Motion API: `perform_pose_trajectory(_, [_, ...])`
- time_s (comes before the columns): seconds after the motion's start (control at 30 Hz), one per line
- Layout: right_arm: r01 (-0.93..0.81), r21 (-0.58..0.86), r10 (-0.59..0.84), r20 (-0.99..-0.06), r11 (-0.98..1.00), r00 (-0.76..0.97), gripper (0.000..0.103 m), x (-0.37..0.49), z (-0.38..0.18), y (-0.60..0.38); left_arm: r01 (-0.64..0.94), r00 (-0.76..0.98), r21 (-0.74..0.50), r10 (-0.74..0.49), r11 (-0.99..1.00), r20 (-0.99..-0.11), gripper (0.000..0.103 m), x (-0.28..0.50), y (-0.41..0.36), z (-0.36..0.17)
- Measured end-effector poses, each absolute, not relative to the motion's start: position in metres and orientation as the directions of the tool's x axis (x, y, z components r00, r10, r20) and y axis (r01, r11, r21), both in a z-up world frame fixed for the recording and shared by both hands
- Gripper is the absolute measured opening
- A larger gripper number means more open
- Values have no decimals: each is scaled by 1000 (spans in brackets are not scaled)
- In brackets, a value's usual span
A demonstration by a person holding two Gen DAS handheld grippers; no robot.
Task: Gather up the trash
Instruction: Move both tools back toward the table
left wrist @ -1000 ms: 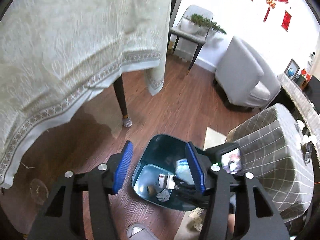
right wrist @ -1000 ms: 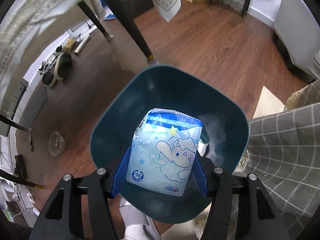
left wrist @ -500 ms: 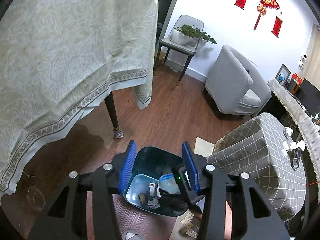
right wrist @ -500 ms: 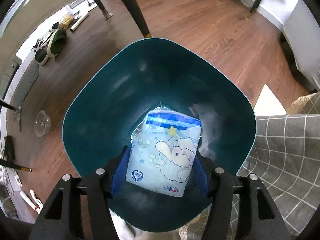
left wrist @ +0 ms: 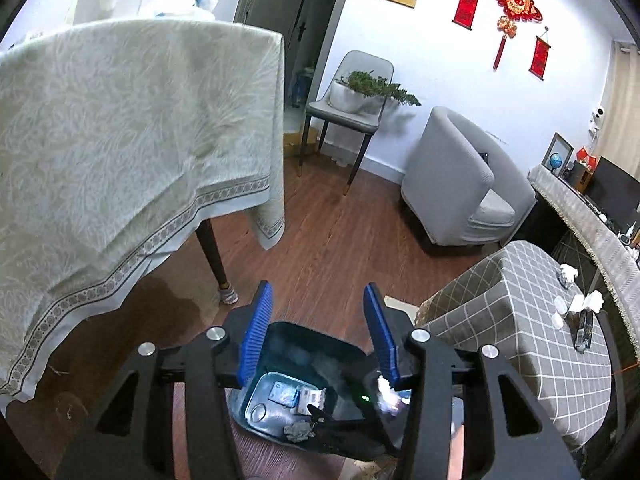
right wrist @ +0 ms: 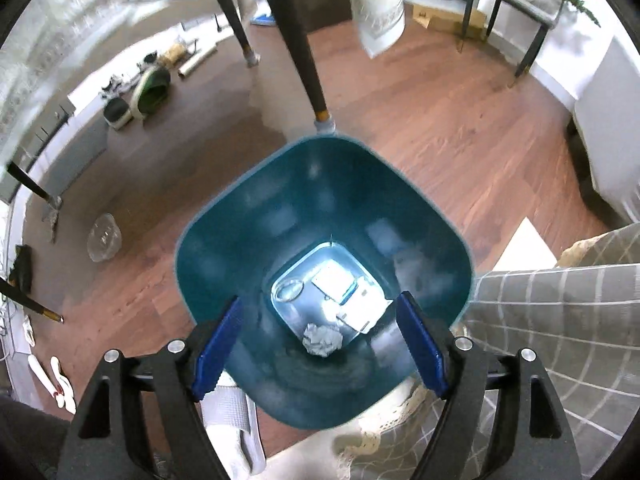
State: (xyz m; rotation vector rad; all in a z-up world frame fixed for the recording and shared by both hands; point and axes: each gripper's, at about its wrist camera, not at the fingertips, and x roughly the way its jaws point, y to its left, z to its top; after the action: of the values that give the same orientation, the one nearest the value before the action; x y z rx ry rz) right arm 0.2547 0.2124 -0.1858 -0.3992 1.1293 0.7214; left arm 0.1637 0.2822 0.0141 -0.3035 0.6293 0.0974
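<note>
Trash: pale blue tissue pack point(right wrist: 334, 282) lies flat on the bin floor, centre of right wrist view, beside a white carton point(right wrist: 362, 308) and a crumpled grey wad point(right wrist: 322, 340) just below it. All inside the teal bin point(right wrist: 248, 216), which stands on the wood floor point(right wrist: 440, 120) by a table leg point(right wrist: 300, 52).

Right tongs point(right wrist: 320, 346): over the bin mouth, pointing steeply down, jaws opening, nothing between them; pads clear of any item. Left tongs point(left wrist: 316, 336): part open, empty, bin seen between the blades at lower centre.

Step, as judged: drop-off of one item done. Next move likely calls for lifting clear of the rim and going to more trash.

View differences: left wrist view alone shows white crumpled scraps point(left wrist: 584, 302) on the checked-cloth surface point(left wrist: 520, 280), right of frame – probable next pickup. Right wrist view alone shows a clear plastic piece point(right wrist: 104, 236) on the floor, left of frame, plus full bin contents.
</note>
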Motion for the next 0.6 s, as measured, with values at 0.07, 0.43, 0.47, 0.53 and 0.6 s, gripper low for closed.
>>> perform_pose_trajectory(0.07, [-691,92,354,-902,717,248,79,253,-172,201,-180,812,-253,-2,950,-584,49,165,278,17])
perform_pose_trajectory(0.43, [-678,87,459,-798,730,392,79,250,-86,137,-121,836,-240,-31,963,-548,49,181,240,32])
perform_pose_trajectory(0.47, [-674,88,467,-786,734,405,79,250,-78,130,-111,838,-237,-37,965,-544,49,183,235,32])
perform_pose_trajectory(0.53, [-668,84,475,-768,740,430,79,250,-65,119,-94,838,-229,-47,969,-543,49,188,225,32])
perform_pose_trajectory(0.6, [-660,83,485,-748,746,453,79,249,-53,104,-83,837,-228,-57,970,-545,49,192,215,32])
